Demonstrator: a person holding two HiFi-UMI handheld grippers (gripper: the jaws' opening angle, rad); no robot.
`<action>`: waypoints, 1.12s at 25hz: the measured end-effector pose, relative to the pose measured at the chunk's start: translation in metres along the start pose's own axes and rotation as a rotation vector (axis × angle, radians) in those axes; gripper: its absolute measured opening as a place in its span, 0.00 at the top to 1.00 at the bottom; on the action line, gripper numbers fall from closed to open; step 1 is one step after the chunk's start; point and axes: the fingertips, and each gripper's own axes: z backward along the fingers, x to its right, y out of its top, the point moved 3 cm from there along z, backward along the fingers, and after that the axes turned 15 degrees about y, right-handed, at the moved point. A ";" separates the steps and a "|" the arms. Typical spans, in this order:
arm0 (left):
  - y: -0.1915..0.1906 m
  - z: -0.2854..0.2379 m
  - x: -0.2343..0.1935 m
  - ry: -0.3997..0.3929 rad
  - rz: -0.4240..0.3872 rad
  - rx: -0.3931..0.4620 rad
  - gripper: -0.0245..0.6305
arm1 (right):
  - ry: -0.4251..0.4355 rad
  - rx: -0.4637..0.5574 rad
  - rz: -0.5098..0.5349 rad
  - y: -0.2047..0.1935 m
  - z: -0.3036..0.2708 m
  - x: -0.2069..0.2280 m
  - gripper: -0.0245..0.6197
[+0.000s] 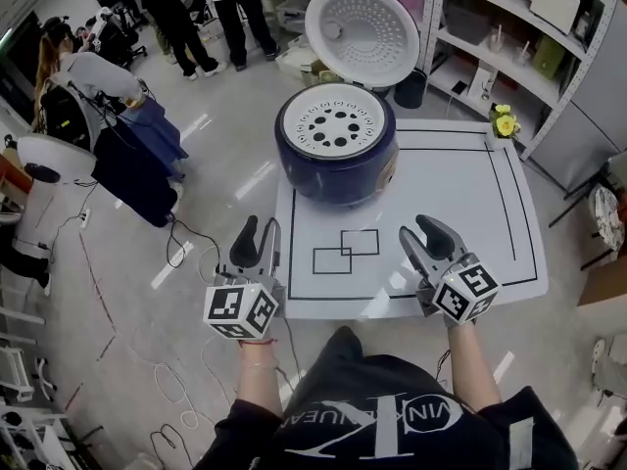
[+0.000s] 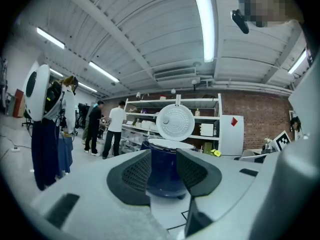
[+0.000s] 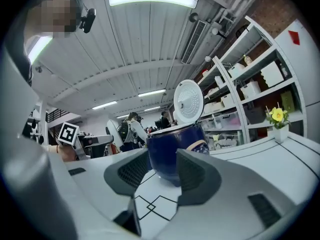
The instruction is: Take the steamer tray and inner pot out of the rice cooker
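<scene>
A navy rice cooker [image 1: 336, 160] stands at the far left of the white table [image 1: 441, 204], its round white lid [image 1: 362, 29] swung up behind it. The white perforated steamer tray [image 1: 334, 122] sits in its mouth; the inner pot is hidden beneath. My left gripper [image 1: 260, 235] hovers at the table's near left edge, open and empty. My right gripper [image 1: 418, 233] is over the near right part of the table, also open and empty. Both point level at the cooker, which shows between the jaws in the left gripper view [image 2: 164, 176] and in the right gripper view [image 3: 175, 144].
Black outlines and two overlapping rectangles [image 1: 345, 251] are drawn on the table. A small pot of yellow flowers [image 1: 505, 122] sits at its far right corner. Shelving [image 1: 509, 27] stands behind on the right. People [image 1: 176, 18] and blue-draped gear [image 1: 147, 155] are on the left, with cables on the floor.
</scene>
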 end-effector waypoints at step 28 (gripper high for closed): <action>0.033 -0.190 0.010 -0.130 -0.097 0.008 0.77 | -0.179 -0.282 0.220 0.093 -0.160 0.135 0.70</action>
